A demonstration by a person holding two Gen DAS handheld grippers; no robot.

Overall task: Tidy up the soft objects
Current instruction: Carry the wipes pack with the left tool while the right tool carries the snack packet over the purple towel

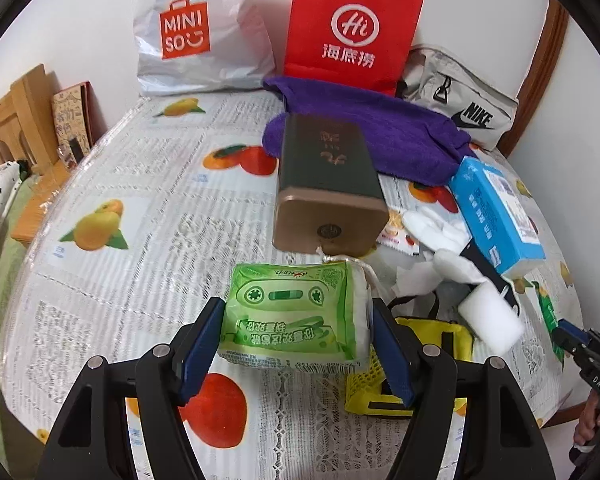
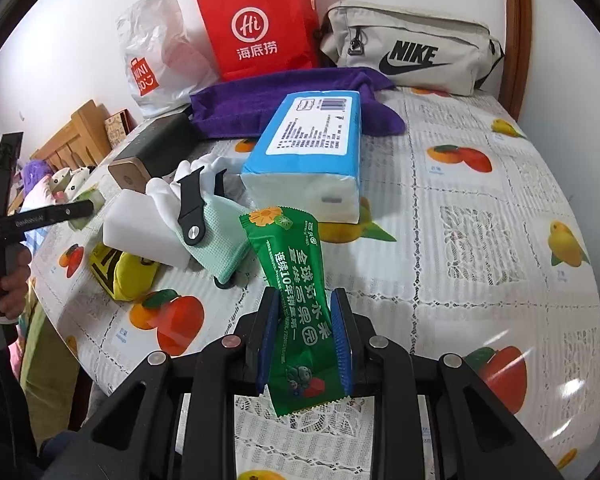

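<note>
In the left wrist view my left gripper is shut on a light green tissue pack, with a blue pad against each side, held just above the tablecloth. My right gripper is shut on a dark green snack packet that sticks up between its pads. Beyond it on the table lie a blue tissue pack, a mint and white glove, a white foam block, a yellow mesh pouch and a purple towel.
A dark tin box lies behind the green pack. A red paper bag, a white plastic bag and a grey Nike pouch stand along the wall. A black watch strap rests on the glove. The table edge drops off at the left.
</note>
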